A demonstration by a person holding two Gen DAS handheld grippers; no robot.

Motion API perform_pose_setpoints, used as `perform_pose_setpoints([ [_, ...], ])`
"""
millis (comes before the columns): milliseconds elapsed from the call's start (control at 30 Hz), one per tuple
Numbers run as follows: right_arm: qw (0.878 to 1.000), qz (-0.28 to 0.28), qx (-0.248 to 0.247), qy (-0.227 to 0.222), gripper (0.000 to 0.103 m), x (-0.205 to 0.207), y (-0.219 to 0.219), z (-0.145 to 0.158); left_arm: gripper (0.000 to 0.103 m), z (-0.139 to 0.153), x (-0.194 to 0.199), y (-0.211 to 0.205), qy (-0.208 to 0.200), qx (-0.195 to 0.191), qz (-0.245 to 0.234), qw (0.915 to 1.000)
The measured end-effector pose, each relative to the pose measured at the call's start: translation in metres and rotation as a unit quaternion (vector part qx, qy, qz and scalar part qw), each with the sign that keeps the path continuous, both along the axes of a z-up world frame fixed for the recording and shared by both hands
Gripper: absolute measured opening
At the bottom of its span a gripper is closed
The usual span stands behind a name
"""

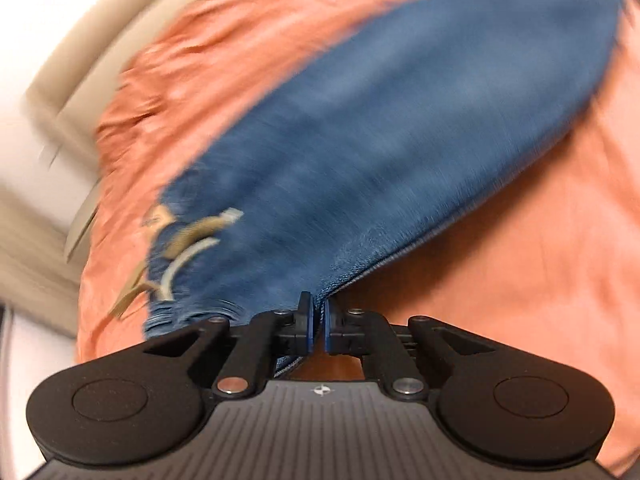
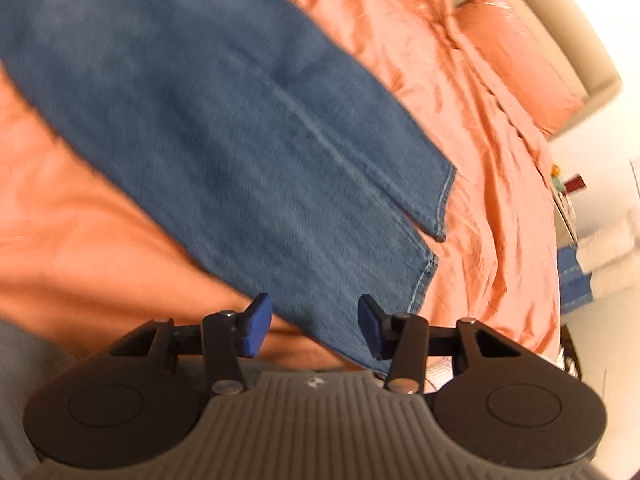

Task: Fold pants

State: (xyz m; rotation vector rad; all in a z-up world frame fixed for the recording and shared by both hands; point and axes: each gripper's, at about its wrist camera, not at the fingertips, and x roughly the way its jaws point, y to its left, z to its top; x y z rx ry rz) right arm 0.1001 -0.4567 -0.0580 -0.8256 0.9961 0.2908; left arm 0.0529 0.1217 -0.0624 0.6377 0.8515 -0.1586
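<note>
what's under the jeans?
The jeans lie on an orange bedsheet, which shows all around them. Whatever lies directly beneath the denim is covered. The left gripper pinches their edge.

I saw a rumpled orange sheet (image 2: 480, 128) spread over the bed, with an orange pillow (image 2: 516, 60) lying at its far end against a beige headboard (image 2: 580, 52). Off the bed's right edge I made out a blue and white stack (image 2: 588, 268), too blurred to name, and small coloured things (image 2: 564, 184) beyond it.
</note>
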Motion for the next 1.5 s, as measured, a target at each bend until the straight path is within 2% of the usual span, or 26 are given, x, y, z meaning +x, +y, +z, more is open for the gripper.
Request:
perform_pose_setpoints([
  [100, 0.998, 0.032, -0.04, 0.02, 0.044, -0.004, -0.005, -0.014, 0.005, 0.027, 0.008, 0.002, -0.011, -0.047, 0.037, 0.9981],
  [200, 0.995, 0.059, -0.072, 0.033, 0.044, -0.005, -0.005, -0.028, 0.005, 0.042, 0.019, 0.005, -0.007, -0.079, 0.062, 0.9949],
  [467, 0.988, 0.082, -0.122, 0.041, 0.044, 0.005, 0.001, -0.053, 0.005, 0.049, 0.027, 0.01, -0.007, -0.093, 0.076, 0.9927],
  [500, 0.987, 0.081, -0.129, 0.041, 0.04, 0.007, 0.001, -0.057, 0.005, 0.05, 0.027, 0.011, -0.008, -0.093, 0.077, 0.9926],
  [567, 0.988, 0.069, -0.133, 0.037, 0.014, 0.009, 0.001, -0.062, 0.005, 0.052, 0.029, 0.013, -0.008, -0.095, 0.079, 0.9922],
  [600, 0.988, 0.064, -0.133, 0.033, 0.007, 0.01, 0.001, -0.063, 0.005, 0.052, 0.028, 0.012, -0.01, -0.094, 0.079, 0.9924],
  [733, 0.993, 0.046, -0.113, -0.007, 0.0, 0.006, -0.004, -0.046, 0.005, 0.058, 0.032, 0.012, -0.018, -0.09, 0.08, 0.9926],
  [867, 0.994, 0.017, -0.09, -0.065, 0.0, 0.014, -0.006, -0.011, 0.004, 0.071, 0.039, 0.011, -0.036, -0.079, 0.082, 0.9928],
  [967, 0.992, -0.011, -0.064, -0.105, 0.0, 0.031, -0.007, 0.024, 0.004, 0.087, 0.05, 0.011, -0.056, -0.072, 0.083, 0.9923],
  [1100, 0.99, -0.041, -0.045, -0.128, 0.0, 0.064, -0.007, 0.057, 0.004, 0.106, 0.074, 0.01, -0.077, -0.063, 0.083, 0.9916],
  [1300, 0.986, -0.058, -0.062, -0.142, 0.0, 0.117, 0.003, 0.074, 0.004, 0.117, 0.127, 0.008, -0.088, -0.046, 0.086, 0.9914],
  [1500, 0.985, -0.067, -0.07, -0.142, 0.0, 0.175, 0.012, 0.07, 0.004, 0.105, 0.187, 0.009, -0.079, -0.034, 0.099, 0.9913],
])
